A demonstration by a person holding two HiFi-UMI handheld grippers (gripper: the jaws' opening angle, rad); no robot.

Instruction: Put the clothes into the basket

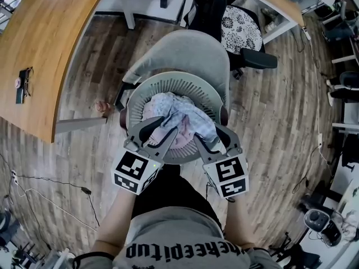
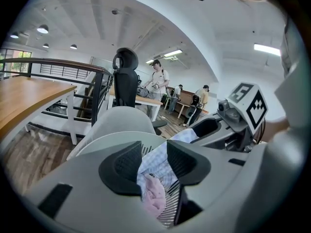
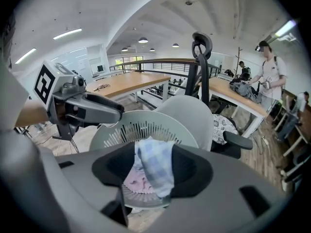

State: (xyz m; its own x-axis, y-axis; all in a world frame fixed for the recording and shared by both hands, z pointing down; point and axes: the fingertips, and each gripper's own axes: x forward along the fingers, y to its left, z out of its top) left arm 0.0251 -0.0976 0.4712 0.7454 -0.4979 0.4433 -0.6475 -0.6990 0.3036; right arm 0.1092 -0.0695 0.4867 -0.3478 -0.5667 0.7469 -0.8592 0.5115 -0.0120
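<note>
A round grey slatted basket (image 1: pixel 168 83) stands on a grey chair seat (image 1: pixel 185 52). Inside it lie a blue checked cloth (image 1: pixel 188 114) and a pink cloth (image 1: pixel 178 140). My right gripper (image 1: pixel 206 132) reaches over the basket's near rim and is shut on the blue checked cloth (image 3: pixel 155 166), which hangs between its jaws above the basket (image 3: pixel 141 127). My left gripper (image 1: pixel 168 126) is beside it over the near rim, open, with the pink cloth (image 2: pixel 153 200) and checked cloth (image 2: pixel 155 161) lying below and beyond its jaws.
A curved wooden desk (image 1: pixel 39 43) runs along the left. A black office chair with a patterned cushion (image 1: pixel 241 29) stands behind the grey chair. Cables (image 1: pixel 50 184) trail over the wooden floor at the left. People stand at far desks (image 2: pixel 158 81).
</note>
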